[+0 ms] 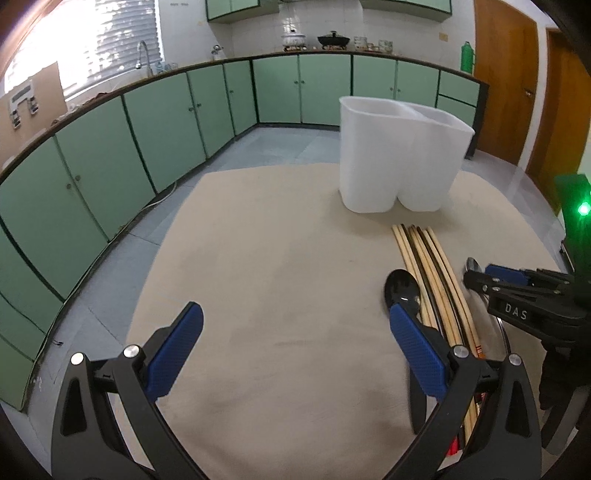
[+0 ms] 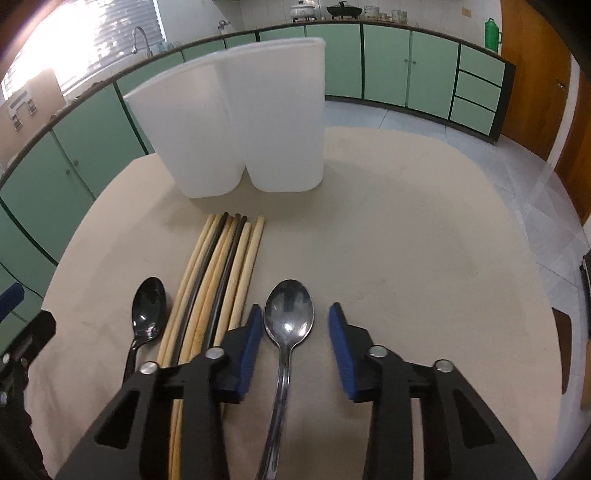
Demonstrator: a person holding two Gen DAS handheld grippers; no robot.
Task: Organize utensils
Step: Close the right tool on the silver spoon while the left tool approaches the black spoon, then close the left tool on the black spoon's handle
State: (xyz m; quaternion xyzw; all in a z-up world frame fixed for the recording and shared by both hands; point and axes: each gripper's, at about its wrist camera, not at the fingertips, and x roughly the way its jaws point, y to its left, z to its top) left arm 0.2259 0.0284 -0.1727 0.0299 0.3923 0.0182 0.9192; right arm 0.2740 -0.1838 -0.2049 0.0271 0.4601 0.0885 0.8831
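While both grippers tilt down at the table (image 2: 406, 221), the right gripper (image 2: 295, 332) straddles the steel spoon (image 2: 289, 314) at lower centre, jaws apart, not touching it; its bowl points up-frame toward the holder (image 2: 236, 122). Left gripper (image 1: 295, 332) gapes wide beside the black spoon (image 1: 400, 288).

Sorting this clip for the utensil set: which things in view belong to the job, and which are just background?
Job things:
- metal spoon
- black spoon
- chopsticks
- white holder

Background:
- flask
- tap
- pots
- cupboards
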